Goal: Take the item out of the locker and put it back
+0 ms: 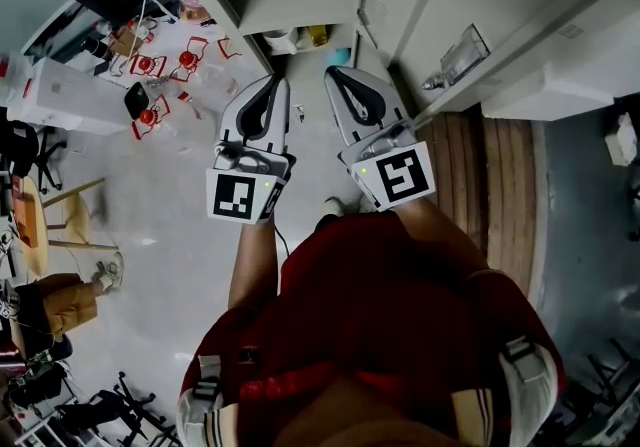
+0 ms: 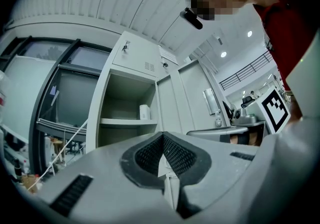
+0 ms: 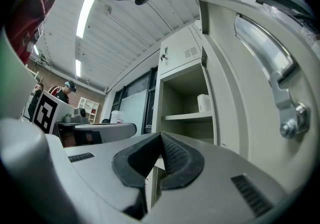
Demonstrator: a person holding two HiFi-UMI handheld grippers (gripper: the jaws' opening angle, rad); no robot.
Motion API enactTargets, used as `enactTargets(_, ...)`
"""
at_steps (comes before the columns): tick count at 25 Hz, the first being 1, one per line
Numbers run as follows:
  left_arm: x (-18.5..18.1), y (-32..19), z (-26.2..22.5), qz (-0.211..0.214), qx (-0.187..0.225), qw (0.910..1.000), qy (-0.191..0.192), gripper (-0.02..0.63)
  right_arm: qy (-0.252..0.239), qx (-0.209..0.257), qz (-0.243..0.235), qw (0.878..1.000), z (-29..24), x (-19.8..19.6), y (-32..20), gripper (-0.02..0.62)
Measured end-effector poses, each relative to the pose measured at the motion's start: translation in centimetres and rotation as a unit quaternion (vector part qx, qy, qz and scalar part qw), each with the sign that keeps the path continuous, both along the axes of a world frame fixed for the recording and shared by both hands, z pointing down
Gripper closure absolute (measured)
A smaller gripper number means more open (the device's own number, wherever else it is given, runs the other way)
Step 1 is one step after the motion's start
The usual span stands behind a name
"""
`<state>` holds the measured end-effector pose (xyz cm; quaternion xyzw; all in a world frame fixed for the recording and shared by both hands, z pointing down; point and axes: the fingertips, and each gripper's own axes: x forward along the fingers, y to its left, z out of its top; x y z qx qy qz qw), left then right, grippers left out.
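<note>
Both my grippers are up in front of me, side by side, pointing at the open locker (image 2: pixel 150 65). L gripper (image 2: pixel 162 136): jaws fully together, ribbed pads meeting at the tip, nothing between them. R gripper (image 3: pixel 160 136): same, pads touching at the tip, nothing gripped. In the head view the L gripper (image 1: pixel 271 85) sits at 9 o'clock of the R gripper (image 1: pixel 336 77). They're near each other but apart, each w/ its marker cube (image 1: pixel 240 195) toward my body, above my red shirt (image 1: pixel 400 295). The task's thing, a white cylinder (image 2: pixel 144 112), stands upright on the locker's shelf (image 2: pixel 125 123), toward the right end, close to the side wall. From my L jaw tips it's at abt 11 o'clock, well apart. In the R gripper view the white cylinder (image 3: pixel 203 102) is at abt 1 o'clock of the tips, on the shelf (image 3: pixel 185 116), also well apart. Neither gripper touches it. The locker door (image 3: pixel 260 118) stands swung open at 3 o'clock of my R gripper, its metal handle (image 3: pixel 277 82) close by. In the head view, red-and-white clutter (image 1: pixel 165 60) lies on the floor at 10 o'clock, and a slatted wooden board (image 1: pixel 480 185) at 3 o'clock.
</note>
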<state>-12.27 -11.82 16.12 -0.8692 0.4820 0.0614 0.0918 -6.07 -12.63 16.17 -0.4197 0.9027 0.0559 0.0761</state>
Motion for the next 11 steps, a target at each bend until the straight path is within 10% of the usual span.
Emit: enactTargets(11,0.36,0.09,-0.74,0.004,0.007,1.0000,0.001,0.598,0.005,0.000,0.001,1.000,0.14,-0.11,0.12,0.598)
